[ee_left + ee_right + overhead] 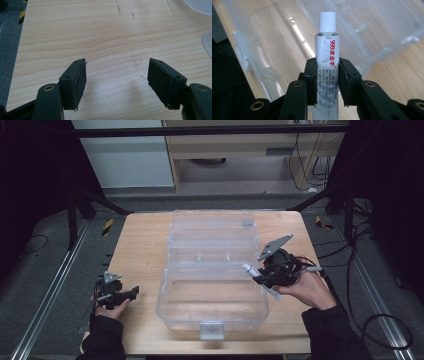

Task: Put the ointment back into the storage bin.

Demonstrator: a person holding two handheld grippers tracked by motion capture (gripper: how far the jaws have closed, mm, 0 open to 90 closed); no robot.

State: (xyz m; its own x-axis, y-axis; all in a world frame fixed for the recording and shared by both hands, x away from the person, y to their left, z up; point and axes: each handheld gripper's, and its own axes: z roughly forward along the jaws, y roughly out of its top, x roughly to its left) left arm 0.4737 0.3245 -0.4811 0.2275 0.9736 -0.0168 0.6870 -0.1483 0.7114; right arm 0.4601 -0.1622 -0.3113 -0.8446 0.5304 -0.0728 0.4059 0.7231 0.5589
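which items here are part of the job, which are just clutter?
In play:
- white tube, clamped in the right gripper, cap toward the box
- clear plastic box, lid open
- left gripper, jaws open, idle over the table

Lying about:
- black cables on the floor
- yellow-black tape marks on the floor

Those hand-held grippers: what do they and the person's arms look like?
Both the left gripper and right gripper are black, each topped by a grey three-cornered plate. Flat black pads line the jaws, with brass-coloured pivots behind. Black cables trail off. The sleeves are dark.
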